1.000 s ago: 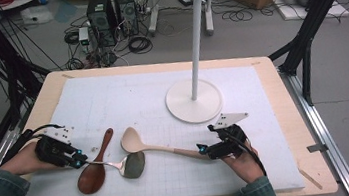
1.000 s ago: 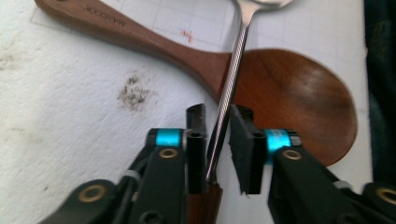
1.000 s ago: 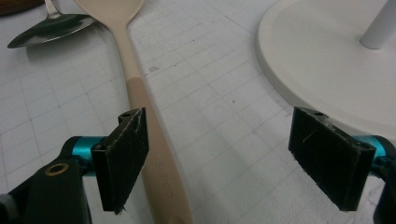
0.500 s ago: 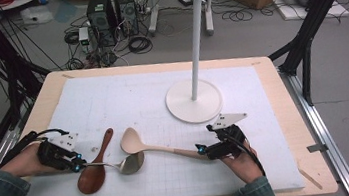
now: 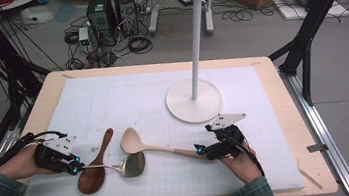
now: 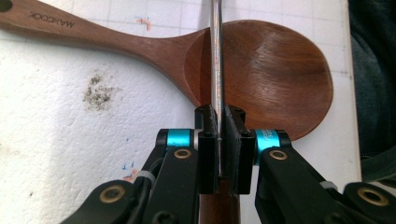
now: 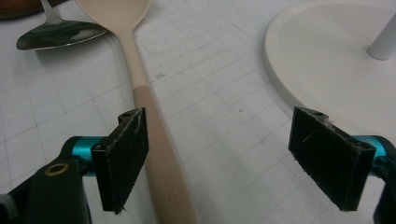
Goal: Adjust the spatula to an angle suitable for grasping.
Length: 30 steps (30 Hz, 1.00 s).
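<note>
On the counter (image 5: pixel 275 116) the white stand (image 5: pixel 194 100) rises at the far side. My right gripper (image 7: pixel 217 156) has its fingers spread wide around the beige spoon (image 7: pixel 140 88), not touching it. My left gripper (image 6: pixel 218 140) pinches the metal spoon (image 5: pixel 128 165) by its thin handle, above the brown wooden spoon (image 6: pixel 261 74).

White gridded mat (image 5: pixel 128 103) on wooden table (image 5: pixel 283 94): 3 spoons, white stand base (image 5: pixel 194 101).

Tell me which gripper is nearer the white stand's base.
Right. The right gripper sits open just in front of the stand base, over the beige spoon; the left gripper is at the far left, holding the metal spoon.
</note>
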Motion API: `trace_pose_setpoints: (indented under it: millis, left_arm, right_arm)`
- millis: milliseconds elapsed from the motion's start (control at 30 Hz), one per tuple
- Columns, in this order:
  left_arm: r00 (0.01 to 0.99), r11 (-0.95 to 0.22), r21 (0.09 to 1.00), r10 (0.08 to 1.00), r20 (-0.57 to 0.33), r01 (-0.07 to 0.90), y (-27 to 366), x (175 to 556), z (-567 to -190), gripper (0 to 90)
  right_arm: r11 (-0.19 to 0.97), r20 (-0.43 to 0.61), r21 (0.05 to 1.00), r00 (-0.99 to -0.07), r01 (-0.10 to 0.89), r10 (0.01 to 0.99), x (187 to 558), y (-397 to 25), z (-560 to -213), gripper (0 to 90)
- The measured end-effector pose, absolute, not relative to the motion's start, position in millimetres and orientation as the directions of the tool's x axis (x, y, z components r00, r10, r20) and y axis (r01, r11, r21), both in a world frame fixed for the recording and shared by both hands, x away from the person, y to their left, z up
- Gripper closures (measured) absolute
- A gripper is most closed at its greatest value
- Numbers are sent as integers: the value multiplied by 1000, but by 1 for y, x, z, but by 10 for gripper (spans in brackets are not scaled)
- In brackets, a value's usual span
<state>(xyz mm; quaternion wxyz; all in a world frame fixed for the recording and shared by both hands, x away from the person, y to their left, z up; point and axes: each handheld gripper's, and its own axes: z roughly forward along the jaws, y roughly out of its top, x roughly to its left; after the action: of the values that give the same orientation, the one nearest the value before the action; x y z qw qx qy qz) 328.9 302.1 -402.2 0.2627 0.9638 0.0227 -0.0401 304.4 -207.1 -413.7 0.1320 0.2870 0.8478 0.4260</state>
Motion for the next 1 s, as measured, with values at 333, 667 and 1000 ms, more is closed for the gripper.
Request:
trace_pose_setpoints:
  millis: [333, 667, 1000]
  left_arm:
    - [998, -858, 513, 1, -69, 36, 296, 320, -397, 844]
    - [999, -854, 519, -20, -48, 8, 277, 318, -384, 844]
    - [998, -852, 523, -36, -50, -4, 248, 315, -384, 843]
  right_arm:
    - [474, 19, 800, -804, 368, 594, 305, -204, -413, 195]
    - [468, 26, 804, -809, 366, 588, 303, -202, -410, 195]
    - [458, 24, 817, -813, 351, 581, 300, -206, -405, 195]
